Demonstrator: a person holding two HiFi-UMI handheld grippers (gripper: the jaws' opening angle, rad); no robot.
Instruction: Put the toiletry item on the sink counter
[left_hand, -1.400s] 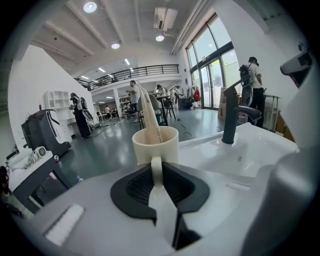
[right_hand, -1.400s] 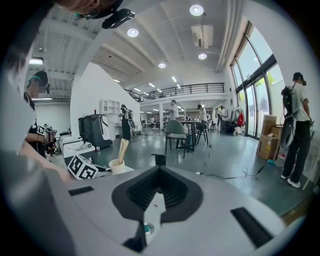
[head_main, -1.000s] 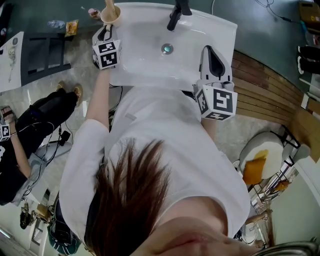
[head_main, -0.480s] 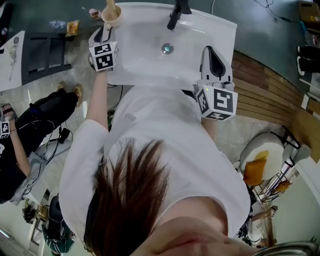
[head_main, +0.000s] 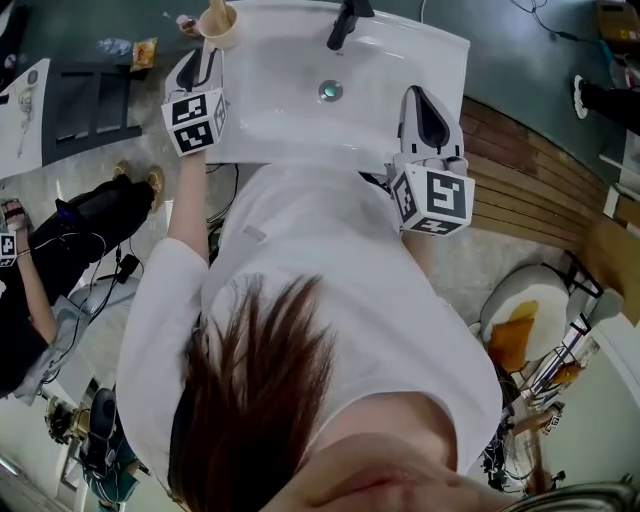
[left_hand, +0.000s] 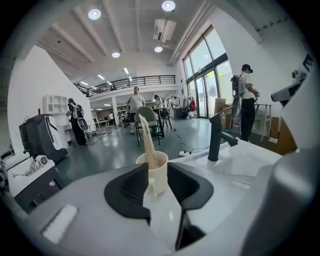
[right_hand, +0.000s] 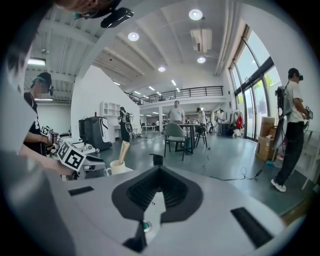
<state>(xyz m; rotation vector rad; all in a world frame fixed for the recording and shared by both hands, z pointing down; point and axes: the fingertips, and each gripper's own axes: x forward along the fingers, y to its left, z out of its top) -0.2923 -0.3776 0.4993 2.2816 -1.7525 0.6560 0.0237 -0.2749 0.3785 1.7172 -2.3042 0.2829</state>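
Sink tabletop (head_main: 400, 60): white ceramic basin with a black tap (head_main: 343, 22); the cup now stands on its back left corner.
Left arm: reaches forward along the basin's left edge and has pulled back and up from the corner over the last second.
Left hand-held gripper (left_hand: 159, 187): tilted slightly down. Its jaws have just been opening and now stand spread, and the cup shows between the pads without touching either one.
Right hand-held gripper (right_hand: 157, 192): unmoved over the basin's right rim, tips pressed together on nothing.
Cream cup holding a beige stick-like handle (head_main: 218, 25): upright and released, so the placing looks done.
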